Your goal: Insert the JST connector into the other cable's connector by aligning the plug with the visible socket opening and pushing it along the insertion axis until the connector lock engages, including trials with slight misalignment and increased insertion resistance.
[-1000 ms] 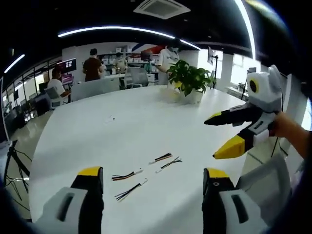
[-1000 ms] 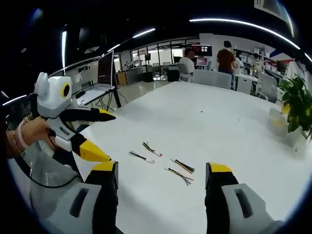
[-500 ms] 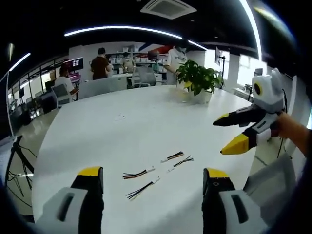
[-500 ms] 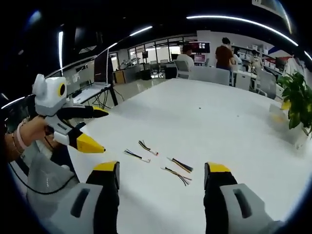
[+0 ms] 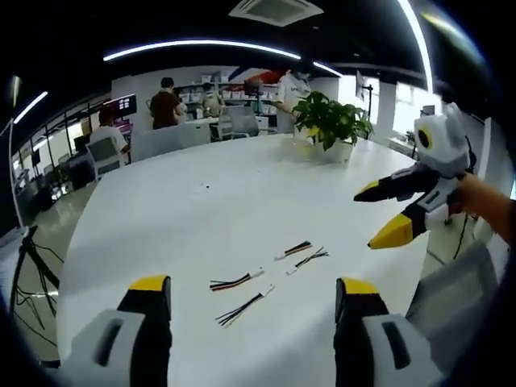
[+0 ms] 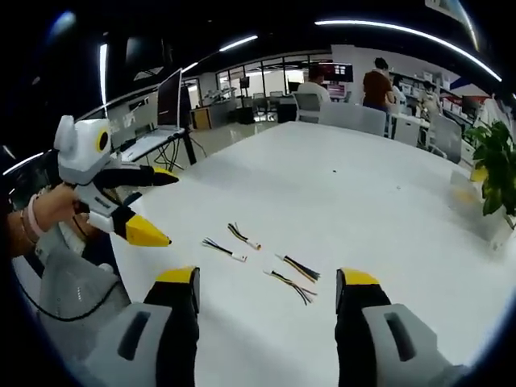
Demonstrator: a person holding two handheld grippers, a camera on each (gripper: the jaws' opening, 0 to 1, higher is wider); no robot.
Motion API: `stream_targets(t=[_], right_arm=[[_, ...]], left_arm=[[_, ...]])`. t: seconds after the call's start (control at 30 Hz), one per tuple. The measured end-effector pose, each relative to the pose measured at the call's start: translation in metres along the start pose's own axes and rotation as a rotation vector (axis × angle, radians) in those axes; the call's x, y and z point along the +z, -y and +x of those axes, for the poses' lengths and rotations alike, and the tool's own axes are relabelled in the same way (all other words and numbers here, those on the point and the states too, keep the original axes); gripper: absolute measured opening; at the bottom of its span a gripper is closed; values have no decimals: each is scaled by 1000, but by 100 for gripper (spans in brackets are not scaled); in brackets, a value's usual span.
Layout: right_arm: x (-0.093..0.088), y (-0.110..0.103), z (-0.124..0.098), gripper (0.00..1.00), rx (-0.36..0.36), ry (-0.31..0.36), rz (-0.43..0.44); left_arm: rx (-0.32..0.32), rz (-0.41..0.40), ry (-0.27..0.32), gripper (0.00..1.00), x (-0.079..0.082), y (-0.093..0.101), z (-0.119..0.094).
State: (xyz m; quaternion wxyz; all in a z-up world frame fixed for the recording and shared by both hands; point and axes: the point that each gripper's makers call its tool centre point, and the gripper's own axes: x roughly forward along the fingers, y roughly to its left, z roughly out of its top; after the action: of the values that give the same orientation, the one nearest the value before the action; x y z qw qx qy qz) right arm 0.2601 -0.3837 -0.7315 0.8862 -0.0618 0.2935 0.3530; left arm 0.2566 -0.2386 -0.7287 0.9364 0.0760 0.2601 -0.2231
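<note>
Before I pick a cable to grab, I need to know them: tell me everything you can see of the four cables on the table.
Four short cables lie loose on the white table, apart from each other, in a rough cluster ahead of both grippers. Each is a thin bundle of wires, dark with red, yellow or orange strands, ending in a small white connector; the other ends are bare and fanned. Nothing touches them; both grippers hang open above the table. Connector detail is too small to tell.
</note>
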Motion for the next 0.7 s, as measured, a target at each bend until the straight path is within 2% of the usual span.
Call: stream_targets(t=[0.27,0.43,0.5,0.57,0.7], right_arm=[[-2,3,11,67,10,-11,-4],[0,0,18,66,33,-4,-22],[1,0,23,65,44,-7,-18],[4,0,27,65,53,-6,-13],[17,0,32,64,82,8,7]], left_arm=[[-30,-14,-27,81,-11,9,7],[-37,3,-17,80,-5,3,9],[-29,5,6,79,2,-5,9],[-27,-25,19,79,7,-11,10],[-55,-141,59,79,18,-20,11]])
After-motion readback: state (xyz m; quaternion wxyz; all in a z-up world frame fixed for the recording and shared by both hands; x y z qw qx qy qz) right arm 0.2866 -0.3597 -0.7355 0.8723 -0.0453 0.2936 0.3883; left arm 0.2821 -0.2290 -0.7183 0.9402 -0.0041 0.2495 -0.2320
